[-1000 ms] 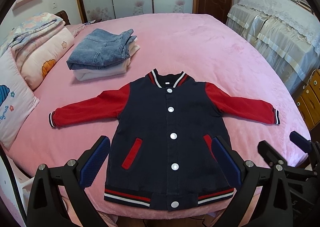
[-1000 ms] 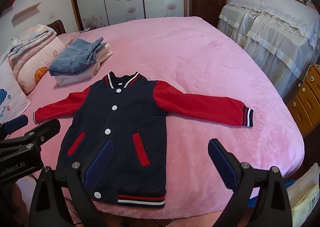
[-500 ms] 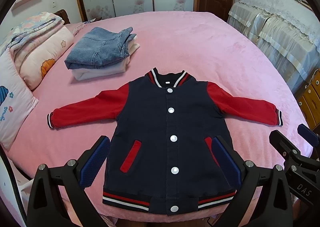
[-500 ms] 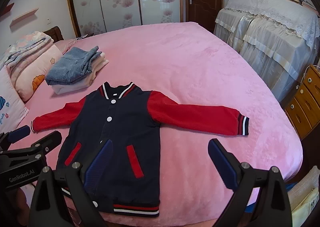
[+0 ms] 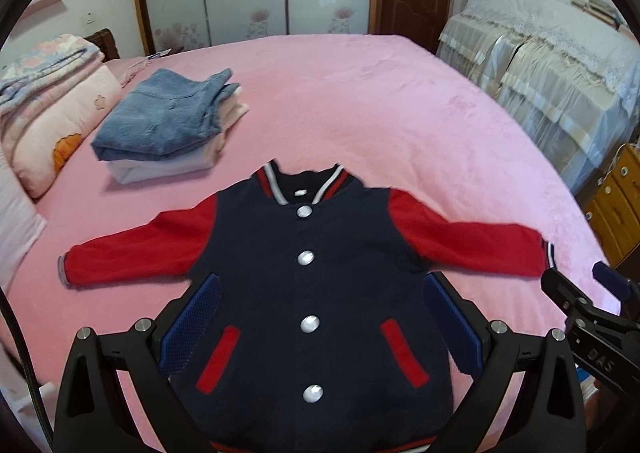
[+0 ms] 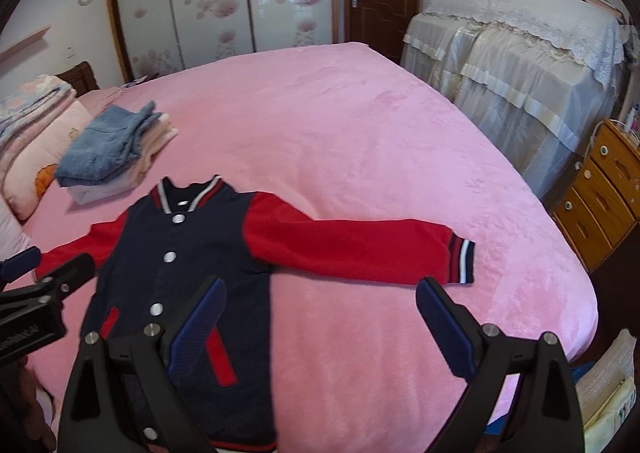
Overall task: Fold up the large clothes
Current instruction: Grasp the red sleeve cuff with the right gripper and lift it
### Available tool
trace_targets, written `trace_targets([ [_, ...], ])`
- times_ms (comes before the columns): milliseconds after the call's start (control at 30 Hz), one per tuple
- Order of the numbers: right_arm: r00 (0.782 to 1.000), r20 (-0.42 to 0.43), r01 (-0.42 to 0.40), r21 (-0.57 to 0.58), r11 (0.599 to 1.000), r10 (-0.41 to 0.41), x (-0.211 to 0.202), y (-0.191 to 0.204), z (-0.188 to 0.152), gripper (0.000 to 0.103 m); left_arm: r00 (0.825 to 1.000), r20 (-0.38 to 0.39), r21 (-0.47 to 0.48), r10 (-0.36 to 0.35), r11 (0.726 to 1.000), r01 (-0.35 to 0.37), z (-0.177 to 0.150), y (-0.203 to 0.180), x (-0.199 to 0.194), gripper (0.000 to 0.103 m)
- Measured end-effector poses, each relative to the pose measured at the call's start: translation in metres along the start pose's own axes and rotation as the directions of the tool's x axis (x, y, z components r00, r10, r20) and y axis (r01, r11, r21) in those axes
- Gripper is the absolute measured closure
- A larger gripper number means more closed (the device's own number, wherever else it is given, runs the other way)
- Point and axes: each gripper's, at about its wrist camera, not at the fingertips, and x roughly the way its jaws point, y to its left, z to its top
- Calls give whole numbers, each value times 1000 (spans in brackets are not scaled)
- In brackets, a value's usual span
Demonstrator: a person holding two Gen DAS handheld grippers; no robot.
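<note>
A navy varsity jacket (image 5: 320, 273) with red sleeves and white snap buttons lies flat, front up, on the pink bed (image 5: 360, 101), both sleeves spread out. It also shows in the right wrist view (image 6: 192, 253). My left gripper (image 5: 320, 317) is open and empty, hovering over the jacket's lower body. My right gripper (image 6: 320, 317) is open and empty, above the bed just below the jacket's right sleeve (image 6: 360, 249), near its striped cuff (image 6: 460, 259). The right gripper also shows at the right edge of the left wrist view (image 5: 592, 301).
A folded stack of jeans and pale clothes (image 5: 168, 125) sits at the back left of the bed. Pillows and quilts (image 5: 48, 93) lie at the left. A lace-covered cabinet (image 6: 520, 53) and a wooden drawer unit (image 6: 600, 189) stand to the right.
Both grippers have moved forward and lower over the bed; the jacket now looks larger and its hem falls behind the fingers. The jacket has not moved.
</note>
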Motion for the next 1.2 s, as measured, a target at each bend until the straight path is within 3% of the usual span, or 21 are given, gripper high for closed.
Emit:
trace_targets([
  [167,997,-30,76,56,996,-75,27,-30,-1,6,998,62,63,10,998,-14,4,-18,16,3],
  [300,990,-68,133,101,986,-126,47,-56,-4,6,998,36,76,-55,996,52,9,-29,36,3],
  [433,979,-95,190,126,974,-179,63,-79,-10,6,998,27,104,-54,993,51,12,-44,58,3],
  [633,974,-119,214,210,954,-192,83,-123,-16,7,992,-24,118,-120,986,122,18,-68,90,3],
  [700,979,-127,189,258,947,-161,89,-140,-18,13,991,-21,144,-131,981,133,21,-79,97,3],
  [867,991,-131,48,387,921,3,114,-178,-27,27,989,-61,170,-136,975,144,24,-97,117,3],
  [1000,986,-161,19,406,914,51,137,-187,-33,37,987,-115,157,-112,979,129,26,-102,135,3],
  [1200,984,-146,-23,445,895,98,157,-196,-38,41,989,-121,138,-87,985,103,26,-94,141,3],
])
